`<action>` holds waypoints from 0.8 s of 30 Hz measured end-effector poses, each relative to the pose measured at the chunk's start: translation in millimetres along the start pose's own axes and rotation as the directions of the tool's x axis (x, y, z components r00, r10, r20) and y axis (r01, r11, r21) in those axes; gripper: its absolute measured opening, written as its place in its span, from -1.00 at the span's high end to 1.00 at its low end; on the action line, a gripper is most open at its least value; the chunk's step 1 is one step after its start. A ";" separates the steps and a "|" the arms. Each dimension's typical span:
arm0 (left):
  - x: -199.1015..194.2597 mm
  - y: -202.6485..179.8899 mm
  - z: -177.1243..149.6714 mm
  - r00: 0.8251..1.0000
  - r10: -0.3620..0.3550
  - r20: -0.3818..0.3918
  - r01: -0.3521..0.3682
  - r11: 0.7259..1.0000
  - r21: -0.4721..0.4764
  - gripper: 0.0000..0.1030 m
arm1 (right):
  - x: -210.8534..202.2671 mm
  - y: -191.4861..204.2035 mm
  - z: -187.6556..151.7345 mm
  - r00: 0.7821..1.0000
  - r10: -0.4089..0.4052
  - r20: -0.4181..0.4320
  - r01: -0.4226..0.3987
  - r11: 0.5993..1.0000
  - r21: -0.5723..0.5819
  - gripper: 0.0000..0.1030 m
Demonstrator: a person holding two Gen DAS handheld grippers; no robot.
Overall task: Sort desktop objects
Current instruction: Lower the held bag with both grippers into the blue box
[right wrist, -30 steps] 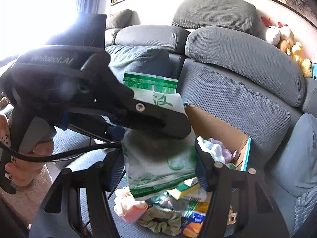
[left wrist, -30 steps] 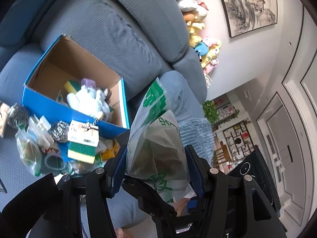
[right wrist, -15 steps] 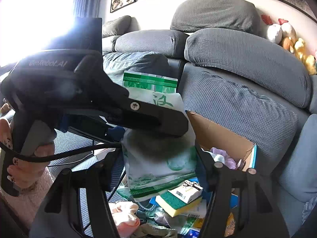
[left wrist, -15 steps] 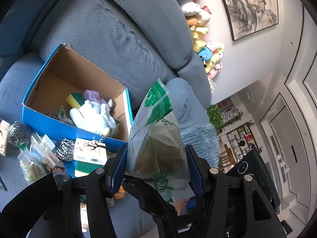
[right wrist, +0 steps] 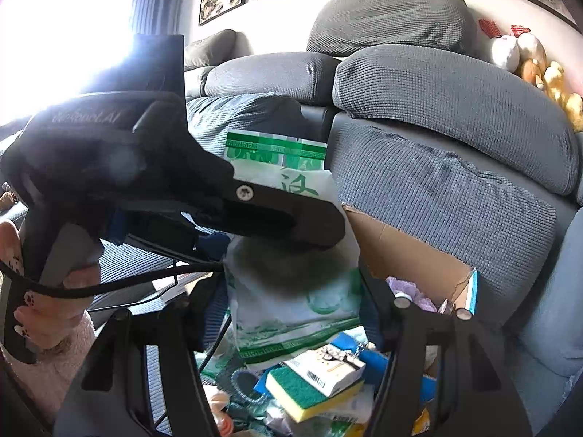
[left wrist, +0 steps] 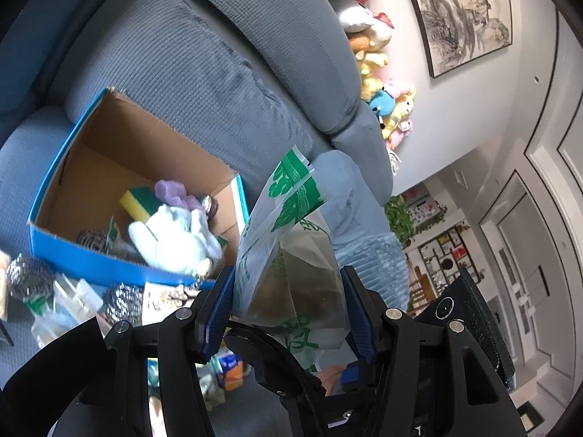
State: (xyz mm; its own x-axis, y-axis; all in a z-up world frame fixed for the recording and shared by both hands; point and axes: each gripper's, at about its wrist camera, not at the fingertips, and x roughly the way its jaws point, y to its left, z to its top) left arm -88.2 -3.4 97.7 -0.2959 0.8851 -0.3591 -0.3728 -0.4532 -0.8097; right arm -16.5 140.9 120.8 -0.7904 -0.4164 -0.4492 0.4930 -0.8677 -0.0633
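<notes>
Both grippers are clamped on one green-and-white plastic bag (left wrist: 288, 273), each about half spread. In the left wrist view the left gripper (left wrist: 286, 309) has its blue pads (left wrist: 218, 306) pressed against the bag's two sides, with the printed top of the bag rising upright above them. In the right wrist view the right gripper (right wrist: 291, 298) grips the same bag (right wrist: 291, 291) lower down, while the left gripper's black body (right wrist: 153, 182) crosses in front of the bag's upper half, held by a hand (right wrist: 47, 313) in a pink fluffy sleeve (right wrist: 47, 375).

The things lie on the seat of a grey-blue sofa (left wrist: 189, 73), which serves as the surface. An open blue cardboard box (left wrist: 120, 262) stands on the seat against the sofa's back cushion. Inside the box are a yellow-and-green sponge (left wrist: 140, 202), a white plush thing (left wrist: 175, 236), something purple (left wrist: 175, 193) and a steel scourer (left wrist: 91, 238). Just outside the box's front wall lie two more scourers (left wrist: 27, 273), small clear packets (left wrist: 69, 302) and a tagged sponge (right wrist: 313, 386). Soft toys (left wrist: 379, 73) are piled at the end of the sofa back, and framed ink paintings (left wrist: 462, 14) hang on the white wall.

The bag hangs in the air just beside the box's right front corner, above the loose clutter, touching nothing but the two grippers.
</notes>
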 end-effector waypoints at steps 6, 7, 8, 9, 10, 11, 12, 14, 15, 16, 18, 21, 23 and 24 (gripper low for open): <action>16.6 9.1 10.6 1.000 0.012 0.014 -0.013 1.000 0.008 -0.12 | 14.8 -15.0 -3.8 1.000 0.009 0.004 -0.009 1.000 0.017 -0.20; 19.8 10.7 11.7 1.000 0.012 0.015 -0.012 1.000 0.008 -0.12 | 16.8 -16.9 -4.3 1.000 0.006 0.004 -0.006 1.000 0.017 -0.20; 22.8 12.0 13.1 1.000 0.012 0.013 -0.012 1.000 0.009 -0.12 | 19.8 -19.2 -5.1 1.000 0.000 0.001 0.000 1.000 0.013 -0.20; 26.8 13.6 14.8 1.000 0.010 0.009 -0.010 1.000 0.011 -0.12 | 21.1 -20.9 -5.7 1.000 -0.004 0.001 0.004 1.000 0.013 -0.20; 30.0 14.8 16.0 1.000 0.009 0.007 -0.009 1.000 0.014 -0.12 | 22.5 -23.3 -6.5 1.000 -0.009 0.002 0.009 1.000 0.014 -0.20; 32.6 15.6 17.1 1.000 0.008 0.005 -0.008 1.000 0.018 -0.12 | 25.1 -26.5 -7.6 1.000 -0.015 0.000 0.015 1.000 0.015 -0.20; 35.5 16.1 18.4 1.000 0.005 0.004 -0.005 1.000 0.021 -0.12 | 26.2 -28.8 -8.2 1.000 -0.018 0.001 0.018 1.000 0.017 -0.20; 42.0 16.0 20.7 1.000 0.007 0.003 -0.007 0.999 0.034 -0.12 | 28.9 -35.8 -10.4 1.000 -0.021 0.004 0.020 0.999 0.032 -0.20; 45.2 16.1 21.3 1.000 0.016 0.008 -0.016 0.999 0.040 -0.12 | 30.6 -39.1 -10.7 1.000 -0.018 0.003 0.018 0.999 0.040 -0.20; 47.6 15.7 21.8 1.000 0.023 0.012 -0.024 0.999 0.047 -0.12 | 33.2 -43.1 -11.0 1.000 -0.016 0.003 0.016 0.999 0.050 -0.20; 52.0 15.5 22.6 0.999 0.045 0.026 -0.047 0.997 0.063 -0.12 | 36.5 -47.2 -12.2 1.000 -0.011 0.000 0.011 0.998 0.056 -0.20; 57.5 17.5 27.7 0.998 0.046 0.031 -0.048 0.996 0.072 -0.12 | 41.8 -51.5 -11.9 1.000 -0.021 0.003 0.021 0.999 0.050 -0.20; 60.0 19.0 31.1 0.998 0.042 0.037 -0.045 0.996 0.079 -0.12 | 45.3 -54.6 -10.0 1.000 -0.029 0.009 0.029 0.998 0.047 -0.20; 60.9 18.9 32.9 0.998 0.043 0.044 -0.047 0.995 0.089 -0.12 | 46.6 -56.1 -9.3 0.999 -0.030 0.013 0.029 0.998 0.047 -0.20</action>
State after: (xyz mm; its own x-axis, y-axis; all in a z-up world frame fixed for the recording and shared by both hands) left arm -142.3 38.4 75.8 -0.3501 0.8592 -0.3731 -0.4353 -0.5019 -0.7474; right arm -77.6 172.7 95.1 -0.8094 -0.3935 -0.4359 0.4517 -0.8915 -0.0341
